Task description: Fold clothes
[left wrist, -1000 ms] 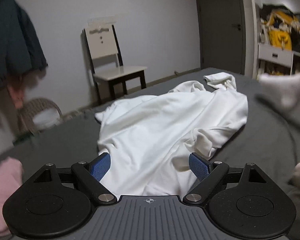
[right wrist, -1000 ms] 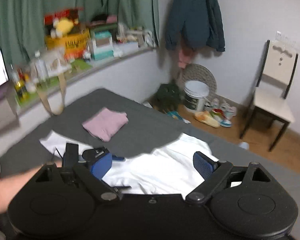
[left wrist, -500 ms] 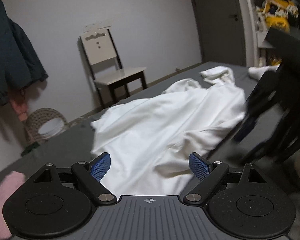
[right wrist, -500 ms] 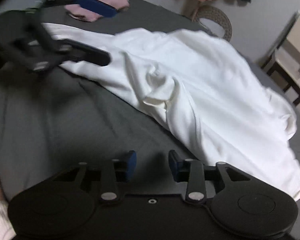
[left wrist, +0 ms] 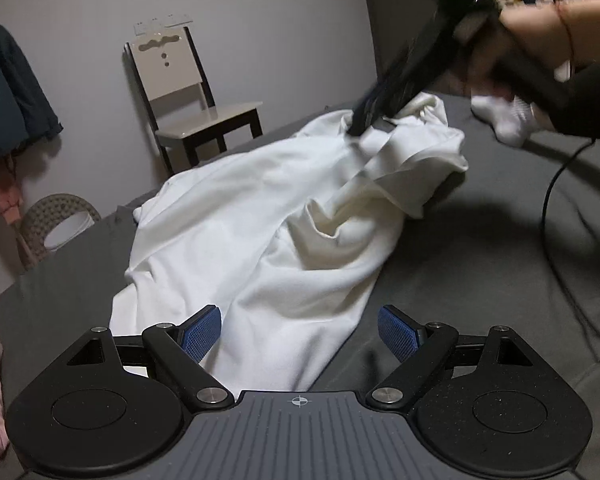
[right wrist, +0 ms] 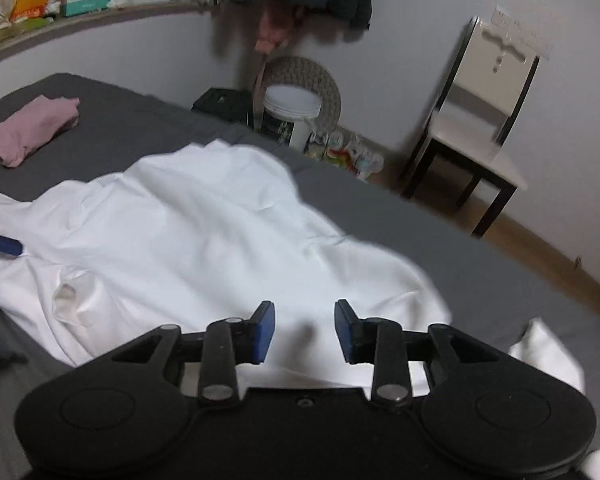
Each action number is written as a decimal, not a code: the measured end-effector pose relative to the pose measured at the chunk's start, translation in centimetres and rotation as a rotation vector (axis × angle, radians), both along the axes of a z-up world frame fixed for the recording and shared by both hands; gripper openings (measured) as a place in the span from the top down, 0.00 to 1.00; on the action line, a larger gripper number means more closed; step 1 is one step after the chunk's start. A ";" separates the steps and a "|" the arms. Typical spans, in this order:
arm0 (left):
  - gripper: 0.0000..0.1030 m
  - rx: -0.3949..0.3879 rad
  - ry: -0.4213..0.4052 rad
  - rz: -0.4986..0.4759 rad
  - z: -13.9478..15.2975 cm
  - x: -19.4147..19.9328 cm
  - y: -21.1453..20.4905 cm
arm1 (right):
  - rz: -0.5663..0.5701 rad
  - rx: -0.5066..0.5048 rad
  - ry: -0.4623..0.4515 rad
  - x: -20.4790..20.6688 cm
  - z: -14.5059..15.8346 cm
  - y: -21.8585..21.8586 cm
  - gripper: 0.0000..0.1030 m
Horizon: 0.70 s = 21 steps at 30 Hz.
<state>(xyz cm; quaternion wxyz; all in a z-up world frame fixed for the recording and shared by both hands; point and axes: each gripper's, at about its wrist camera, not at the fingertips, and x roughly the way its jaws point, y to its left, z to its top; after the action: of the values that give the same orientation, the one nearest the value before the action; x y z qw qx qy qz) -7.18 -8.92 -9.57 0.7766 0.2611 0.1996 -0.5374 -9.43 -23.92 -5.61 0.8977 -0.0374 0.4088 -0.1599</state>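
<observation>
While the white shirt (left wrist: 260, 216) lies crumpled on the grey bed (left wrist: 480, 264), the left tongs (left wrist: 300, 334) gape wide over its near edge, holding nothing. From the right camera, the right tongs (right wrist: 305, 330) sit partly spread (blue pads apart) above the shirt, gripping nothing; a pink cloth (right wrist: 30, 130) lies well apart.

A large white garment (left wrist: 260, 216) lies crumpled and unfolded across the middle of the dark grey bed (left wrist: 480, 264), creased in soft ridges; its far end is bunched and raised off the sheet; a folded pink garment (right wrist: 30, 130) rests near the bed's far left edge.
</observation>
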 end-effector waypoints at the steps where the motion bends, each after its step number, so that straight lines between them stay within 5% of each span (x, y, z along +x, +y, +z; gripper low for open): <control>1: 0.16 -0.002 0.008 0.004 0.0 0.1 -0.2 | 0.040 0.032 0.007 -1.1 0.5 0.2 0.68; 4: 0.16 -0.021 0.021 0.029 0.3 0.4 -0.6 | 0.236 0.031 0.091 -4.1 0.4 3.5 0.68; 7: 0.16 -0.032 0.028 0.052 0.6 0.8 -1.1 | 0.425 -0.210 0.272 -6.3 -3.2 9.0 0.67; 10: 0.16 -0.046 0.035 0.057 0.7 0.7 -0.9 | 0.444 -0.350 0.375 -6.0 -7.5 10.7 0.73; 13: 0.16 -0.047 0.041 0.054 0.7 0.4 -0.4 | 0.337 -0.391 0.316 -4.1 -8.7 9.5 0.92; 18: 0.16 -0.043 0.042 0.041 0.7 0.2 0.1 | 0.098 -0.132 0.107 0.1 -5.1 3.3 0.93; 21: 0.16 -0.053 0.062 0.022 0.4 0.3 0.0 | -0.007 -0.001 0.085 1.6 -4.9 -0.5 0.93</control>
<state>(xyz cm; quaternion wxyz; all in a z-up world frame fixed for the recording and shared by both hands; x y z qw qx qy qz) -6.92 -8.97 -9.19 0.7825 0.2216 0.2121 -0.5418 -7.86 -24.43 -10.56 0.8789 -0.0433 0.4467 -0.1619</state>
